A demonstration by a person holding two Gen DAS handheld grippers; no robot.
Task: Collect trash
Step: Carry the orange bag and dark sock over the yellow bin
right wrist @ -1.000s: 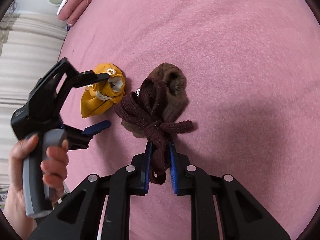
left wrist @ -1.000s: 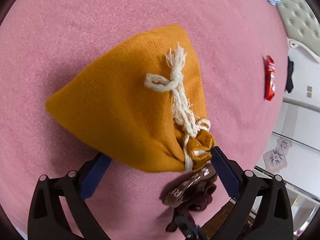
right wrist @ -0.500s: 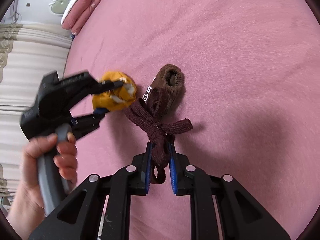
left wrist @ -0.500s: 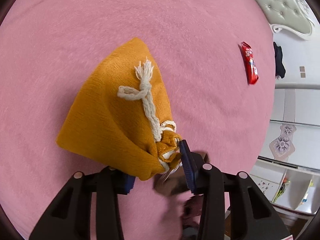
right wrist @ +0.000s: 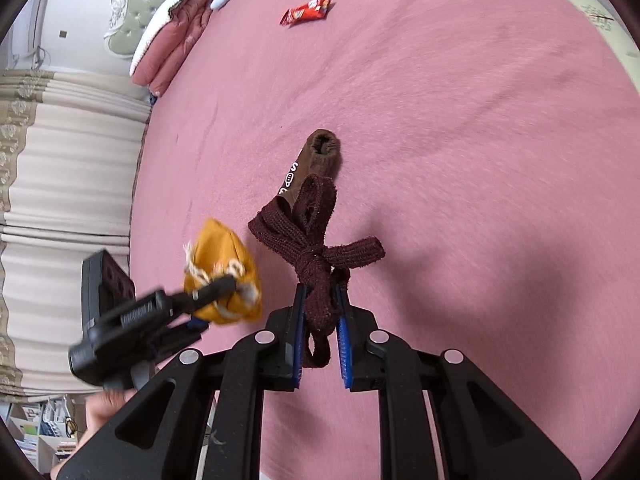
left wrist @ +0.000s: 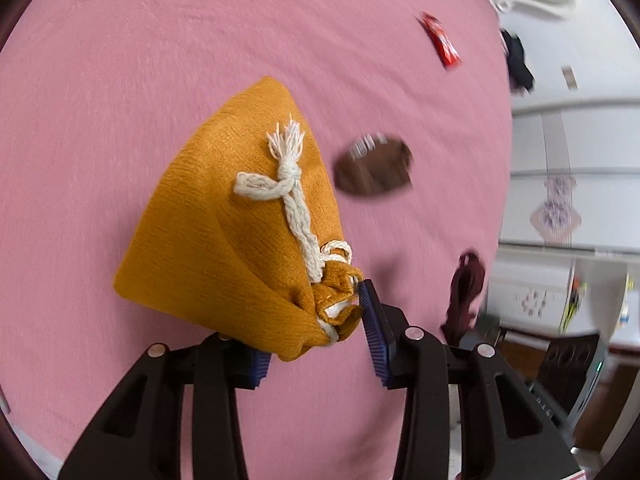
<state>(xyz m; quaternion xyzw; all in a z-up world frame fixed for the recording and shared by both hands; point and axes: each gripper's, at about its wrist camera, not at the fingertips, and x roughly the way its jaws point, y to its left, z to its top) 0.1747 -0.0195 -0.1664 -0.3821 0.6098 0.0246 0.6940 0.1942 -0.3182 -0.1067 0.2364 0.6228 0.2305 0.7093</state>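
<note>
The left tool point(left wrist: 316, 340) grips the gathered neck of the yellow pouch point(left wrist: 240, 224), held up off the pink bed point(left wrist: 120, 60). The right tool point(right wrist: 320, 340) is clenched on the drawstring of the brown pouch point(right wrist: 316, 168), which hangs above the bed. The red wrapper point(right wrist: 306, 10) lies well apart near the pillows point(right wrist: 172, 36), uncollected, so the task looks barely begun.

The left claw point(left wrist: 316, 344) pinches the gathered neck of a mustard drawstring pouch point(left wrist: 236, 236) above the pink bed point(left wrist: 120, 80). A blurred brown sock point(left wrist: 374, 170) lies just beside the pouch, and a red snack wrapper point(left wrist: 440, 40) lies well apart, near the bed's far edge.
</note>
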